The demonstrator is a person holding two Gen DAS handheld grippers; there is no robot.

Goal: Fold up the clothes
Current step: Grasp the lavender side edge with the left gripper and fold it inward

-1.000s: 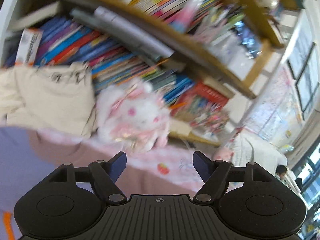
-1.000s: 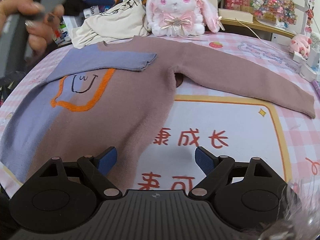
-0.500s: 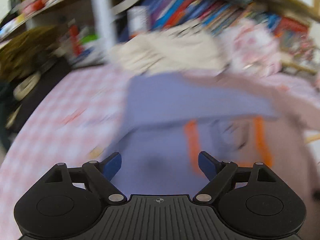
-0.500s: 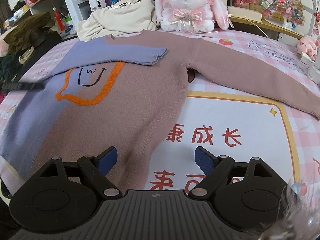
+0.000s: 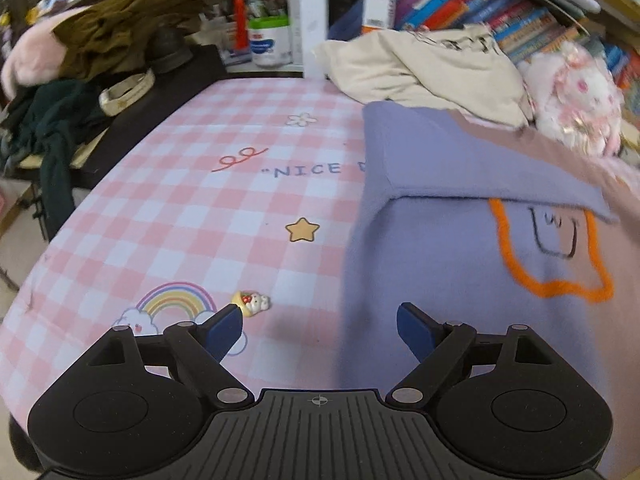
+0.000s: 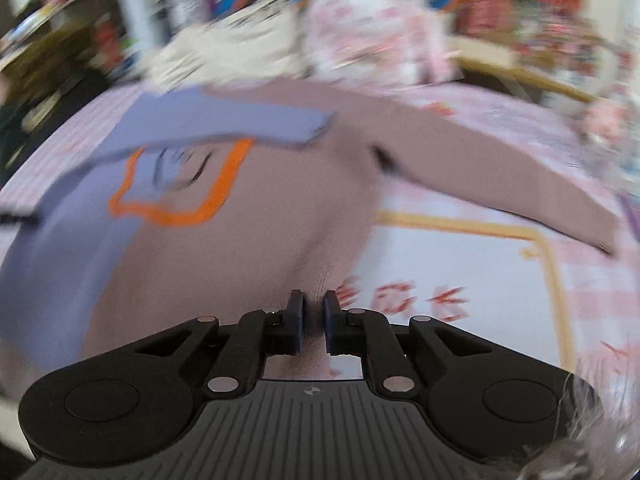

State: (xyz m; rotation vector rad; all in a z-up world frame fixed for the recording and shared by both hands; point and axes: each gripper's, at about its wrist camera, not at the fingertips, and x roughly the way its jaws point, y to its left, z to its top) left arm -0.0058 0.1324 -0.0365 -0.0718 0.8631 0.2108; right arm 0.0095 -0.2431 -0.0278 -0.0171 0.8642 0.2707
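Right wrist view, heavily blurred: the right gripper [image 6: 312,320] sits at lower centre with its blue-padded fingers nearly together, pinching the lower edge of the mauve-and-lavender knit sweater with an orange outlined patch [image 6: 256,216]. From the pinch the sweater spreads up and to the left; its lavender sleeve [image 6: 224,126] lies folded across the chest, and the mauve sleeve [image 6: 480,176] stretches toward the right edge over the pink checked tablecloth [image 6: 592,280].

Left wrist view: the left gripper [image 5: 320,330] is at the bottom with its fingers wide apart and nothing between them; the right fingertip is over the sweater's [image 5: 460,264] lavender side edge, the left over bare tablecloth [image 5: 180,208]. Upper right lie a crumpled cream garment [image 5: 432,64] and a white-and-pink plush rabbit [image 5: 576,96].
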